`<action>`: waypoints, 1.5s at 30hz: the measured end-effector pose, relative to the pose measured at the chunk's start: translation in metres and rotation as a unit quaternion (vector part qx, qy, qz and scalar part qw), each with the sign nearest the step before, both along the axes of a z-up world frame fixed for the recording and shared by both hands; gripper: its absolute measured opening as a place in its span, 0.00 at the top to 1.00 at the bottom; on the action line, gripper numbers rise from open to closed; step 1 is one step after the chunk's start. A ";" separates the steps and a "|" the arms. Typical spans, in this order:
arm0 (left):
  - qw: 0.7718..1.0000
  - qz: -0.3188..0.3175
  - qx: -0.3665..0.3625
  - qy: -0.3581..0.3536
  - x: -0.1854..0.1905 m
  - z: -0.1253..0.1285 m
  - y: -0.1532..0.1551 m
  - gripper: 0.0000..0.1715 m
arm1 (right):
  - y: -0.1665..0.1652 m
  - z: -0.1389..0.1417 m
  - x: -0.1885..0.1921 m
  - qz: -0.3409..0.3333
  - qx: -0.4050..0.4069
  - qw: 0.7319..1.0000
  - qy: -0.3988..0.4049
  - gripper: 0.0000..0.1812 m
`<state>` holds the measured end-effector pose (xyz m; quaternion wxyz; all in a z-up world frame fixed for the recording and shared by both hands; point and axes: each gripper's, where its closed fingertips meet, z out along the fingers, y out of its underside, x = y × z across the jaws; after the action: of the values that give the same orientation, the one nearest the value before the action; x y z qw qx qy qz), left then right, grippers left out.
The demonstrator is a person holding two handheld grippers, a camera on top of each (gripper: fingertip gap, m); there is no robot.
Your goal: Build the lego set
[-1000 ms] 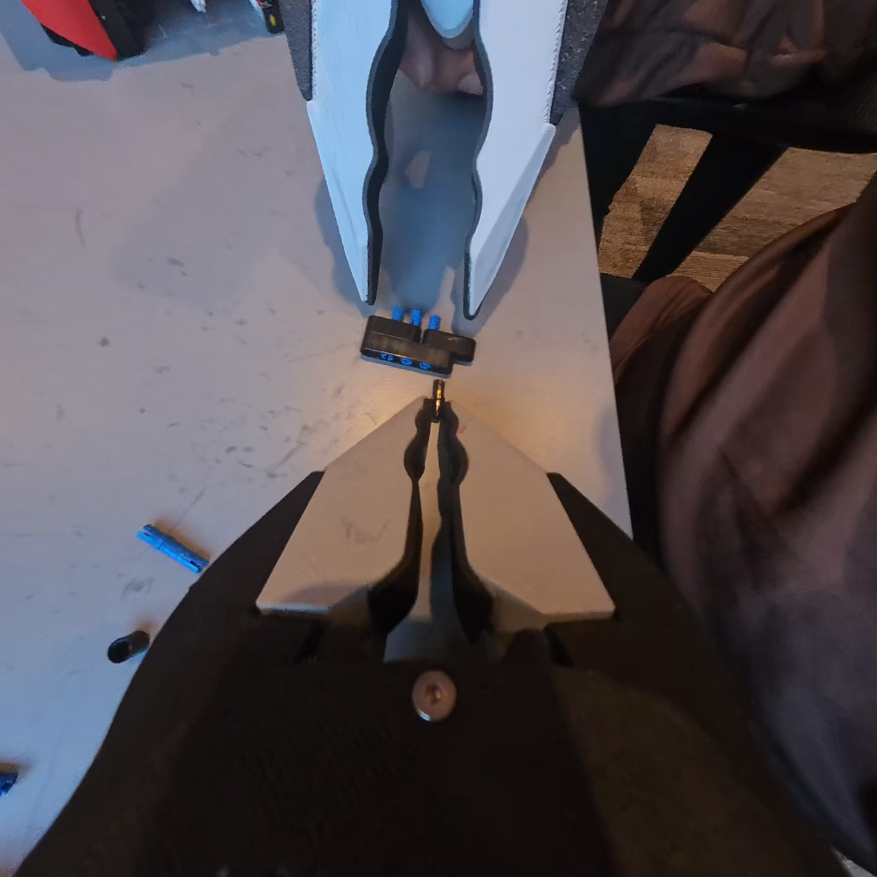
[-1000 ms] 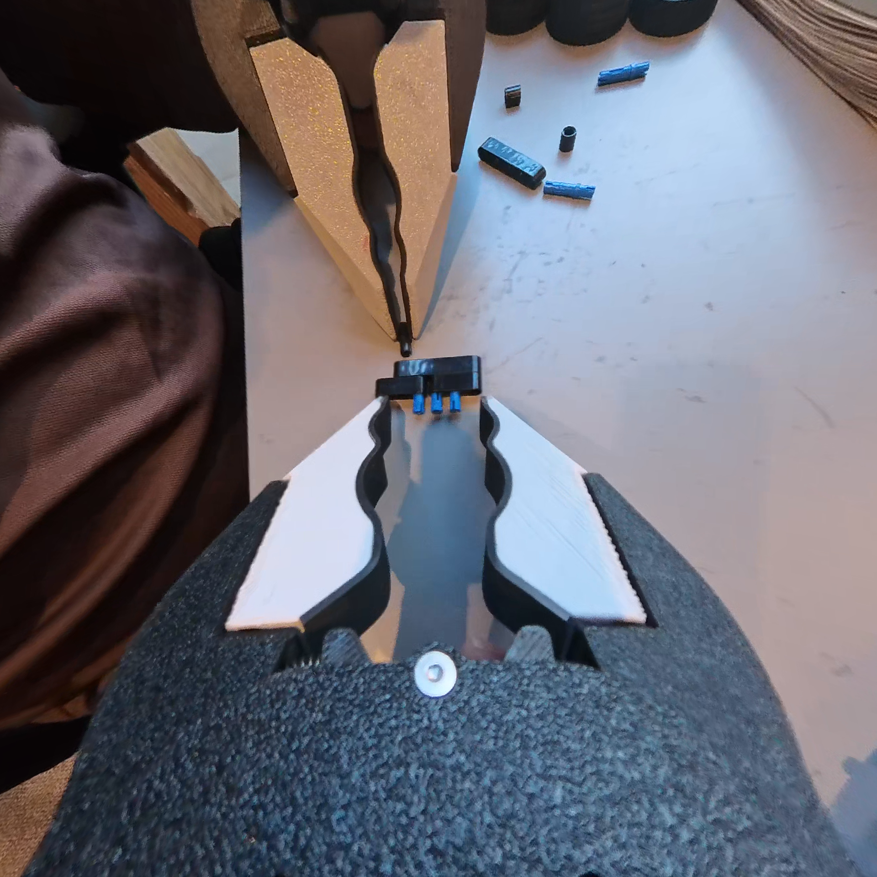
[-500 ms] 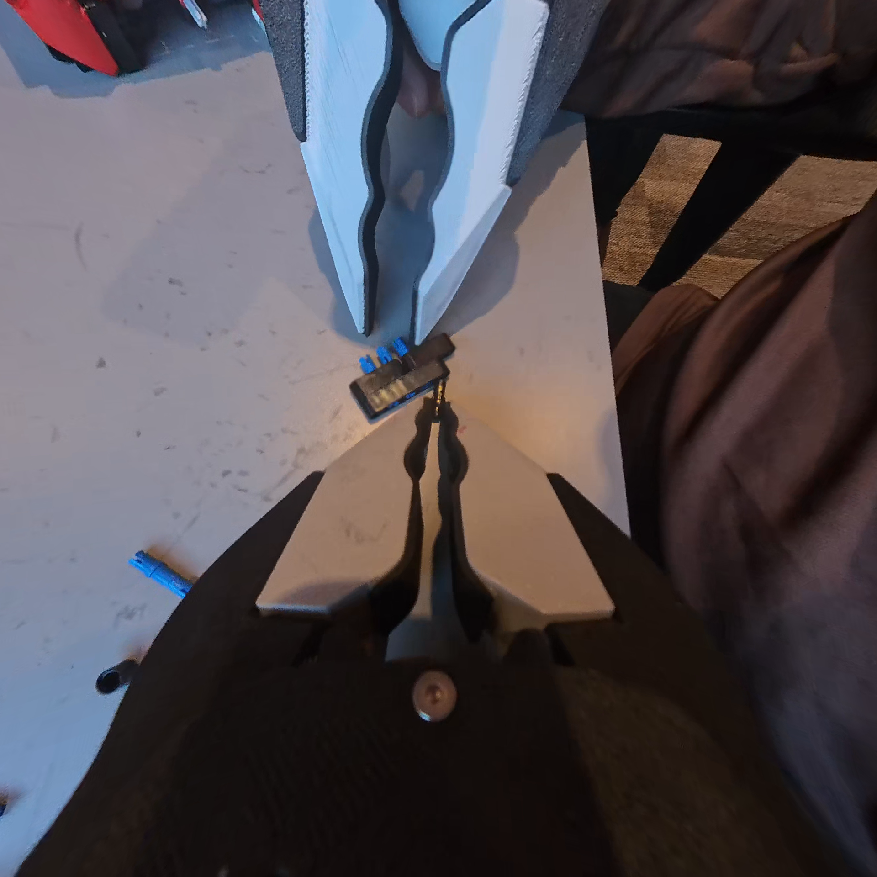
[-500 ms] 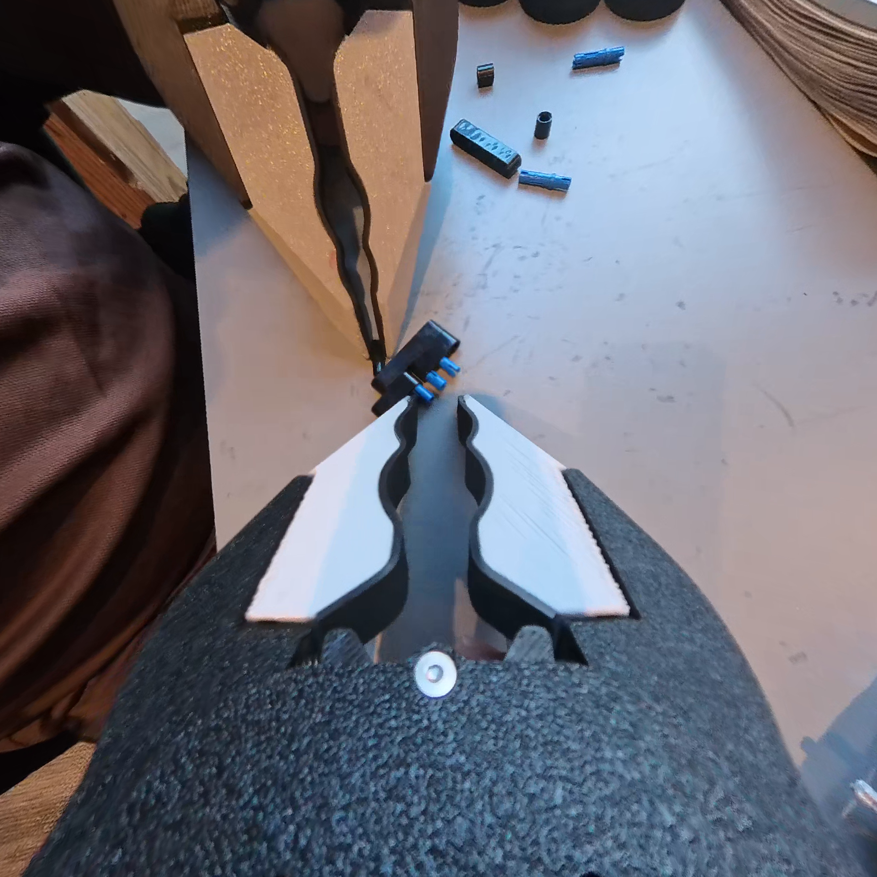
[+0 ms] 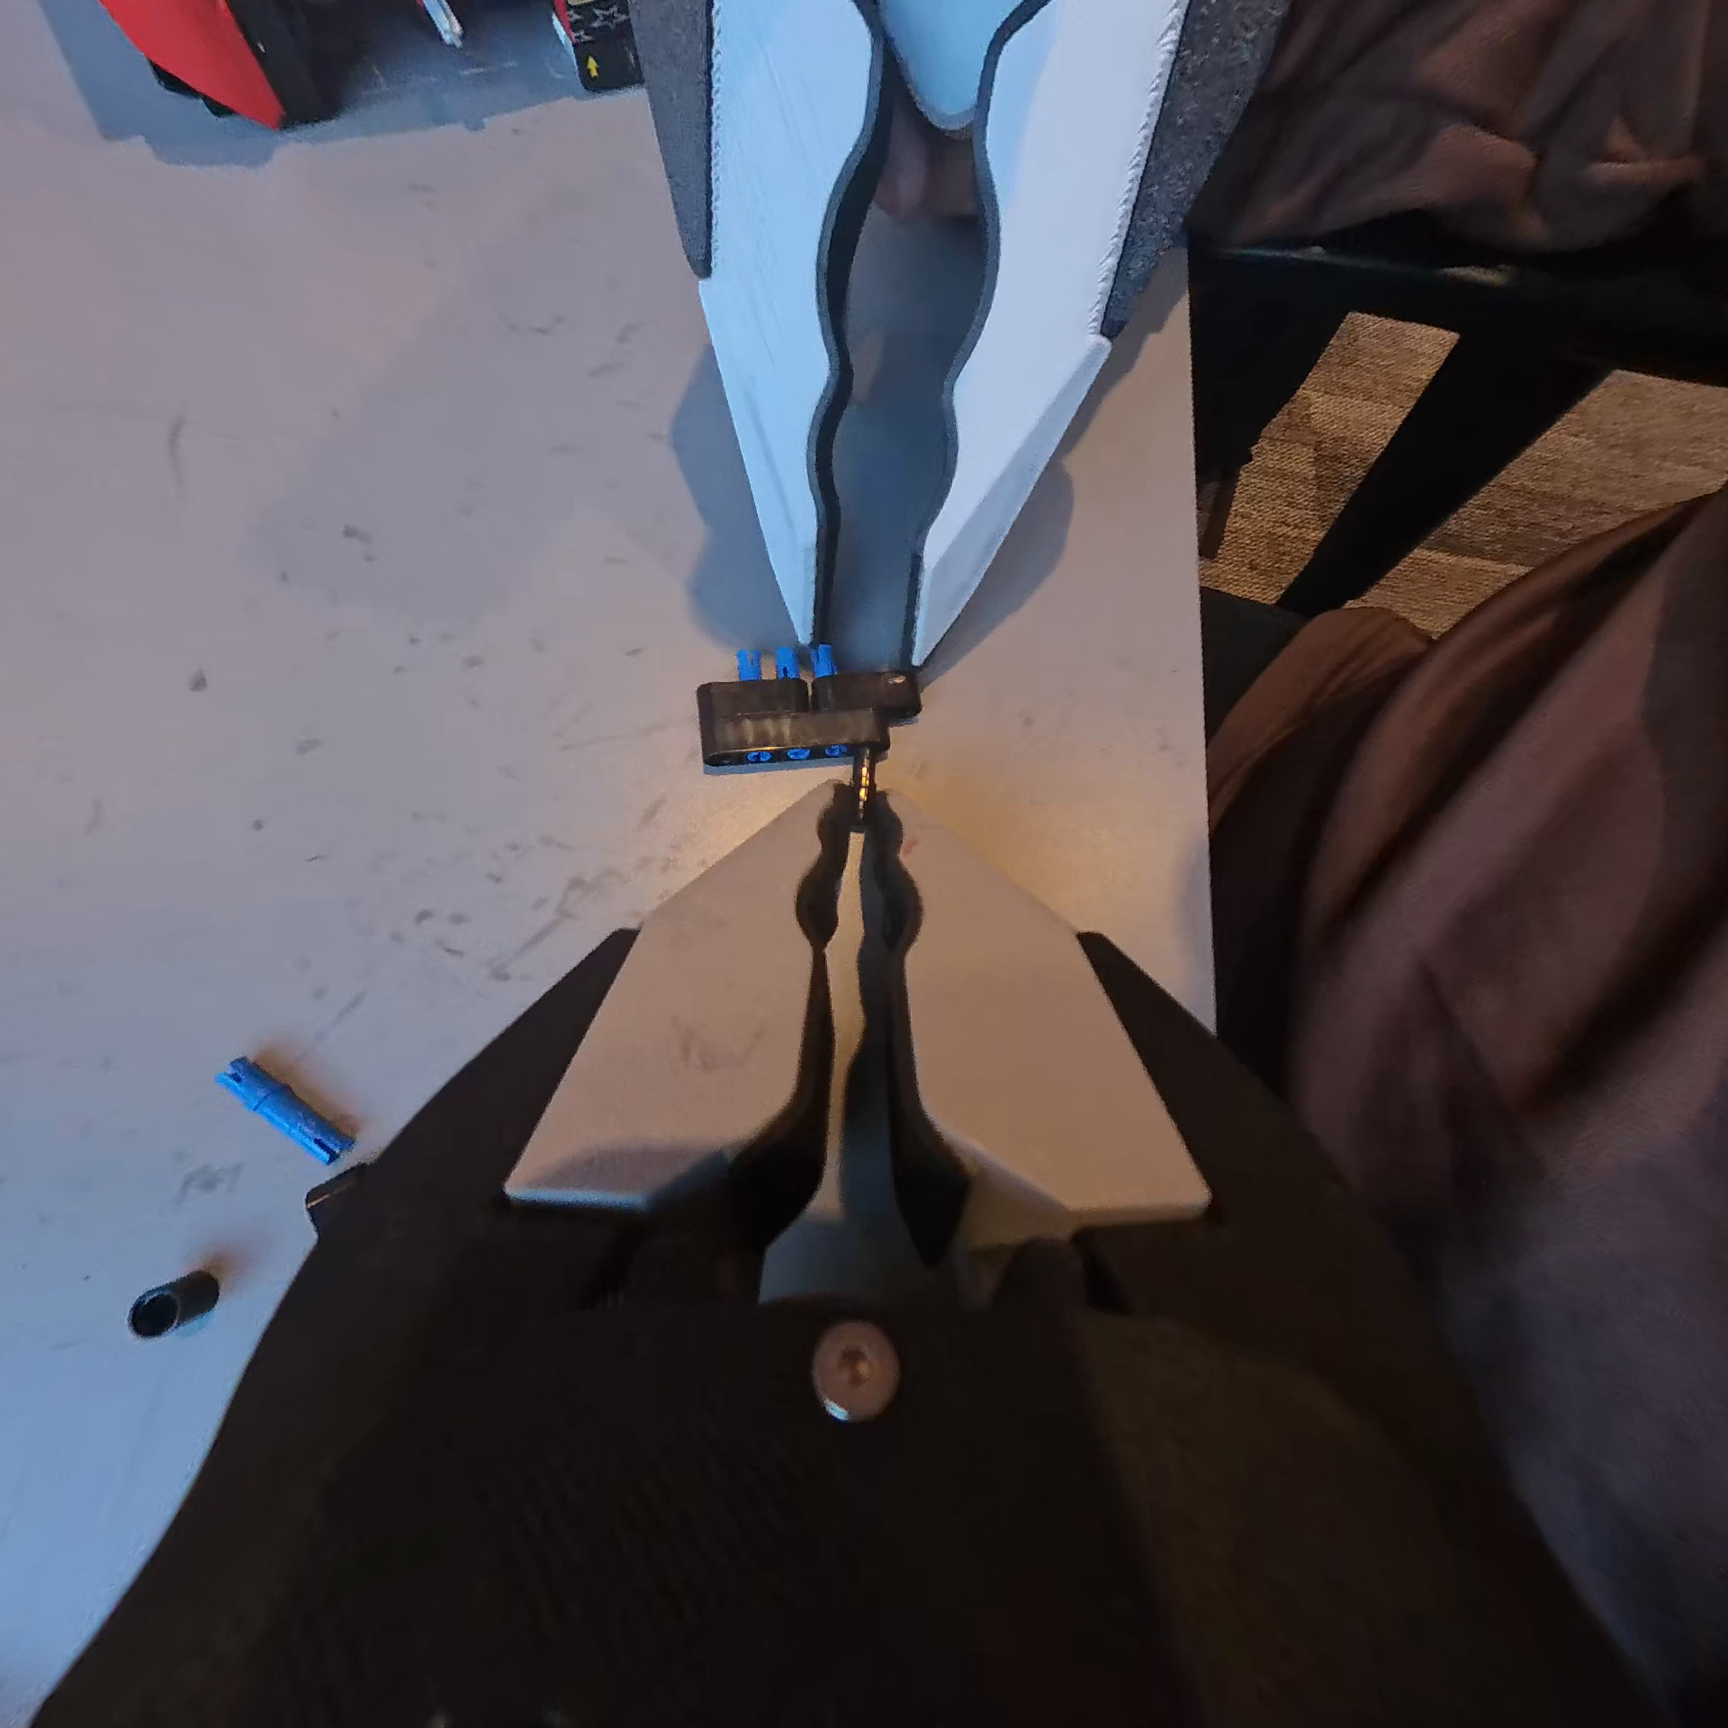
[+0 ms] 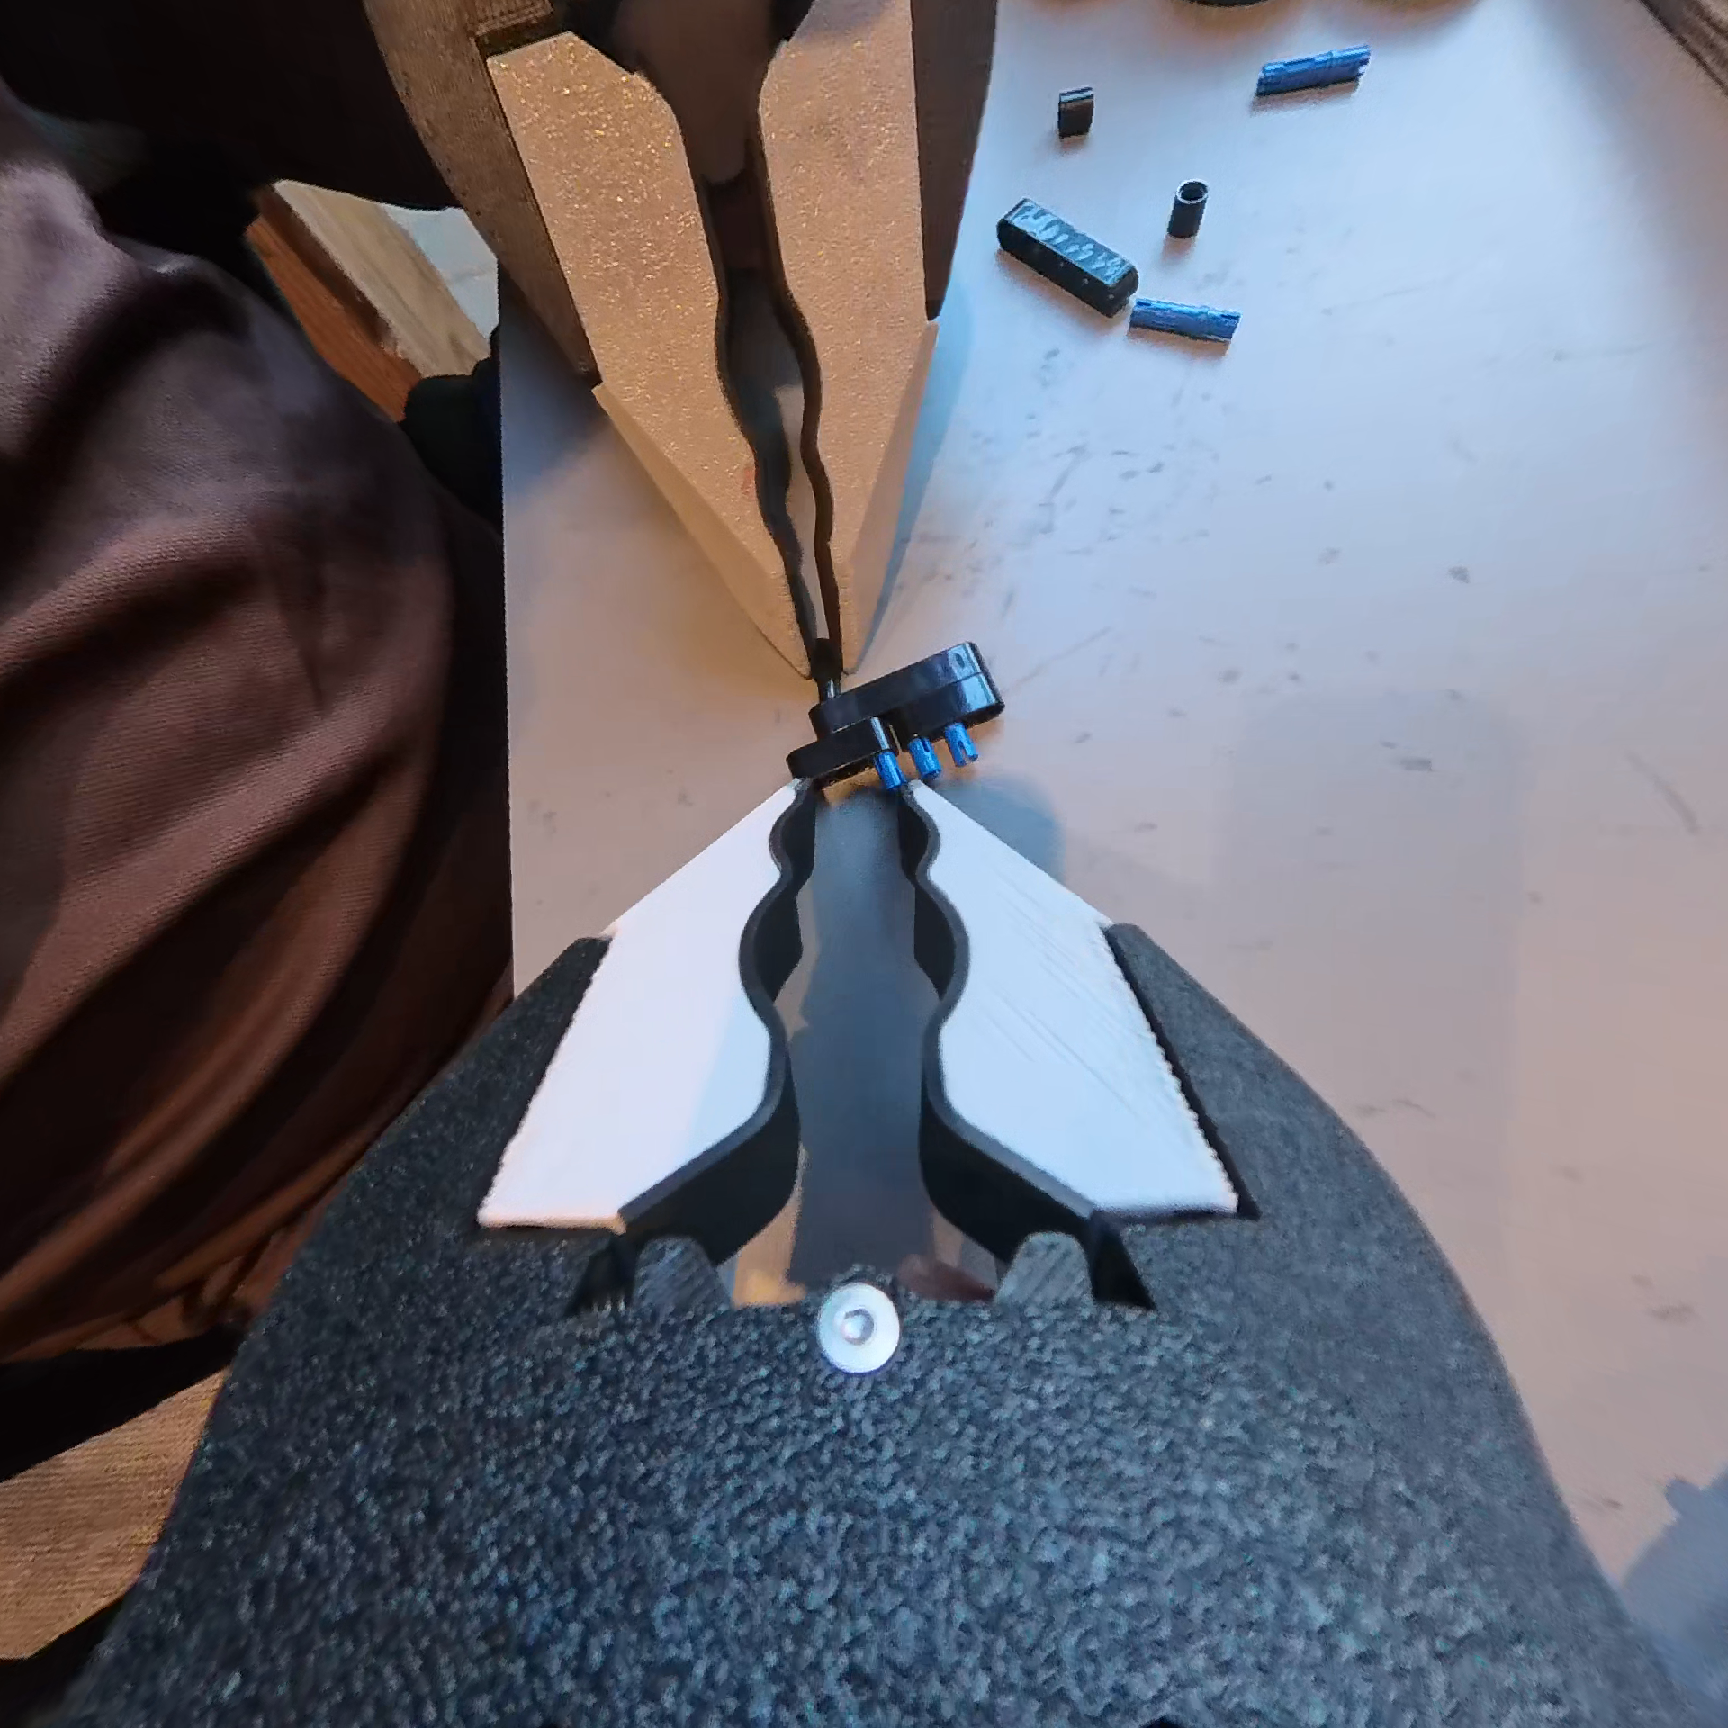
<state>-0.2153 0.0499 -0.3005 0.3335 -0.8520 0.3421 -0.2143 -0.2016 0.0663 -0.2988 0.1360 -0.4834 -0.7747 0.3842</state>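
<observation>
A small black beam assembly [image 5: 795,729] with three blue pins [image 5: 781,662] sticking out lies near the table's edge, between both grippers. My left gripper [image 5: 856,795] is shut on a short black pin [image 5: 865,771], whose tip meets the assembly's right end. My right gripper [image 6: 851,788] faces it from the other side, jaws a narrow gap apart with nothing between them. Its fingertips [image 6: 902,795] touch the assembly [image 6: 898,706] at the blue pins [image 6: 926,753]. In the right wrist view, the left gripper [image 6: 823,655] holds the pin [image 6: 825,681] against the assembly.
Loose parts lie on the table: a blue pin [image 5: 285,1113], a black bush [image 5: 173,1303], a black beam [image 6: 1066,257], another blue pin [image 6: 1183,318], a small black piece [image 6: 1075,110]. The table edge [image 5: 1197,655] is close. A person's brown clothing [image 5: 1496,1029] lies beyond it. My left and right fingertips are right by each other. The black bush [image 5: 173,1303] is about 15 centimeters from both grippers' fingertips. Look for it in the right wrist view [image 6: 1189,200] too.
The right gripper's jaws narrowed from wide open. The assembly swung askew and is now square again. The left gripper's black pin moved forward onto the assembly's end.
</observation>
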 end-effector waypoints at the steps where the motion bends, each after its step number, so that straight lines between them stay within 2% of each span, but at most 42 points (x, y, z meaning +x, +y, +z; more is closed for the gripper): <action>1: 1.000 0.003 -0.002 -0.001 0.000 0.000 0.000 0.99 | 0.000 0.000 0.000 -0.001 -0.002 1.000 -0.002 0.90; 9: 1.000 0.016 -0.002 -0.002 0.001 0.000 0.001 0.99 | -0.002 0.004 0.006 0.003 -0.025 1.000 -0.002 0.92; 13: 1.000 0.015 -0.003 -0.003 0.001 0.000 0.001 0.99 | 0.003 0.001 0.000 -0.004 0.011 1.000 0.006 0.89; 22: 1.000 0.014 -0.004 -0.004 0.002 0.000 0.001 0.99 | 0.016 -0.001 0.001 -0.015 0.028 0.999 0.006 0.89; 31: 1.000 0.014 -0.003 -0.004 0.002 0.000 0.001 0.99 | 0.009 -0.002 -0.004 -0.004 0.031 1.000 0.006 0.87; 39: 1.000 0.019 -0.008 -0.003 0.001 0.000 0.002 0.99 | 0.007 -0.002 -0.004 -0.003 0.038 0.999 0.011 0.89; 45: 0.998 -0.003 -0.018 0.062 0.001 -0.001 0.002 0.99 | 0.007 -0.002 -0.004 -0.003 0.048 0.999 0.015 0.90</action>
<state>-0.2143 0.0521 -0.3015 0.2955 -0.8684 0.3608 -0.1684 -0.2060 0.0732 -0.3012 0.1717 -0.4729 -0.7885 0.3538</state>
